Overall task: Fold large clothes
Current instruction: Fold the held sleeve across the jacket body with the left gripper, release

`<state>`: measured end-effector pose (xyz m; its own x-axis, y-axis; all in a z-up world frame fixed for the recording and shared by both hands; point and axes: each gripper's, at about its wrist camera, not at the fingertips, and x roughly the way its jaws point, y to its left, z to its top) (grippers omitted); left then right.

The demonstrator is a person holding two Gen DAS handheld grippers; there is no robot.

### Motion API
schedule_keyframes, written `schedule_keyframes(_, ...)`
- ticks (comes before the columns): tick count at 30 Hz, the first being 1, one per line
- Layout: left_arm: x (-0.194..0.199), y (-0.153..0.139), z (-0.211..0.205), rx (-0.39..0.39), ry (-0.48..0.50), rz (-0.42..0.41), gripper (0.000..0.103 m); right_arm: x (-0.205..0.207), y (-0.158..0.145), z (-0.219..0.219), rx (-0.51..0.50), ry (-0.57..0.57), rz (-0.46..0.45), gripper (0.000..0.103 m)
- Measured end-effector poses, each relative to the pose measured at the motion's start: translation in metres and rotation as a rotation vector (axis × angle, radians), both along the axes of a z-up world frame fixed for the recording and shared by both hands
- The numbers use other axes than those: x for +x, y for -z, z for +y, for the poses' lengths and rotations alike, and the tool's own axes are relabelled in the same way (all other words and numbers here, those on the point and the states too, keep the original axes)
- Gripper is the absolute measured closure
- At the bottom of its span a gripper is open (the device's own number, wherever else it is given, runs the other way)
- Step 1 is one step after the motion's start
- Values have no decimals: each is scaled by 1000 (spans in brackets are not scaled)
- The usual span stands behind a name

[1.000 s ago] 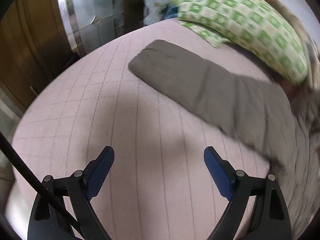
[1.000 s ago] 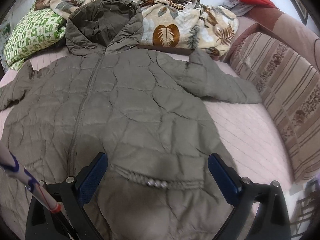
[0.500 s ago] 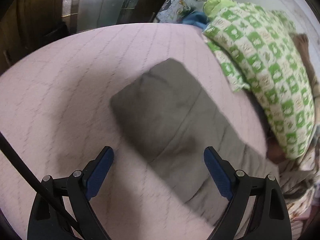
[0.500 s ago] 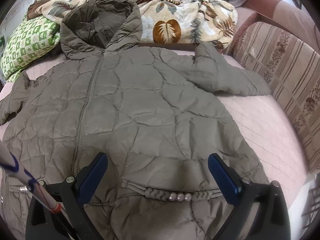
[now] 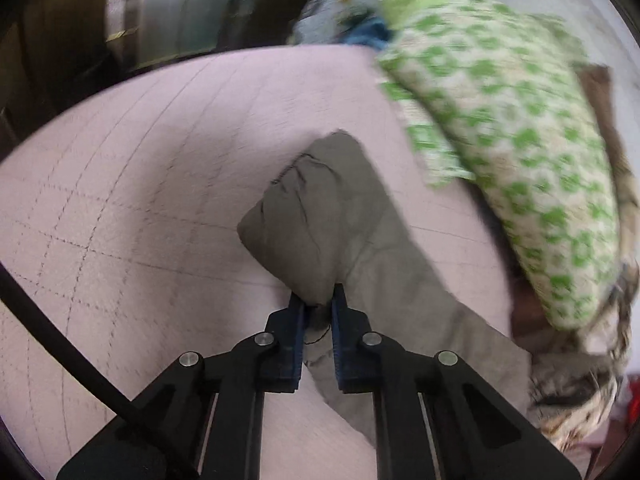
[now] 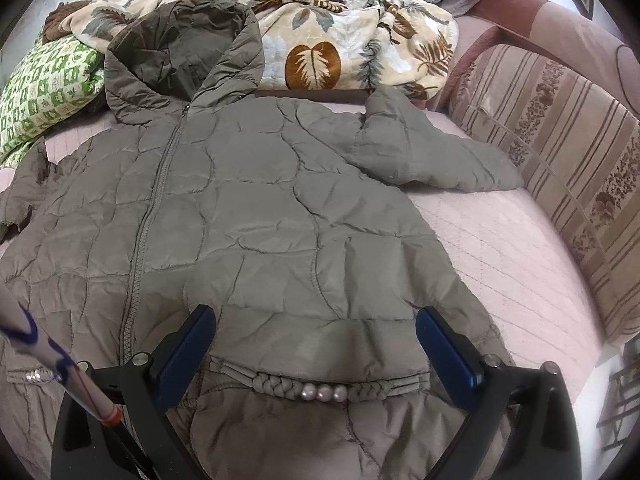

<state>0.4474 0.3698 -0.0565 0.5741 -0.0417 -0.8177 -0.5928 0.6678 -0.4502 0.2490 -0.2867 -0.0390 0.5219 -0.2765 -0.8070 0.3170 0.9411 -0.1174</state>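
Olive jacket sleeve clamped in left claw; right claw apart.

Olive-grey quilted jacket, pale pearl beads on braided trim. Bed cover pale pink w/ stitched grid. Pillow green-and-cream checks. Blanket cream w/ brown & grey leaves. Sofa back beige, brown stripes + floral bands. Gripper pads blue, frames black.
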Motion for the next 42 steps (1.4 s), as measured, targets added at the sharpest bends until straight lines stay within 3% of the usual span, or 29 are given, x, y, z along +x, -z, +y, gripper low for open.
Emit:
schedule_keyframes(4, -6, -50, -46, 32, 121, -90, 93, -8, -7, -6, 5, 3, -23, 3)
schedule_keyframes(8, -16, -98, -128, 67, 305, -176, 93, -18, -15, -13, 25, 7, -48, 3)
schedule_keyframes(12, -31, -115, -220, 78, 496, -216, 93, -29, -23, -22, 53, 25, -76, 3)
schedule_keyframes(17, -52, -89, -325, 62, 689, -196, 93, -44, -31, -37, 71, 50, -100, 3)
schedule_keyframes(19, -53, -64, -358, 54, 740, -151, 93, -50, -32, -44, 72, 61, -101, 3)
schedule_keyframes(22, -59, -18, -398, 117, 773, -42, 93, -57, -31, -55, 79, 79, -92, 3)
schedule_keyframes(25, -69, 10, -412, 161, 775, 31, 89, -59, -28, -64, 82, 85, -77, 3)
schedule_keyframes(27, -88, 10, -412, 158, 789, 24, 79, -57, -29, -66, 85, 76, -71, 3)
schedule_keyframes(29, -110, -3, -403, 123, 799, -17, 54, -53, -33, -66, 93, 57, -73, 3)
schedule_keyframes(32, -149, -26, -382, 171, 759, -106, 33, -39, -39, -58, 137, 0, -81, 3)
schedule_keyframes(37, -176, -41, -346, 399, 643, -159, 32, 1, -28, -35, 309, -98, -68, 3)
schedule_keyframes(42, -171, -24, -306, 516, 539, -127, 32, 69, -3, 4, 475, -189, -50, 3)
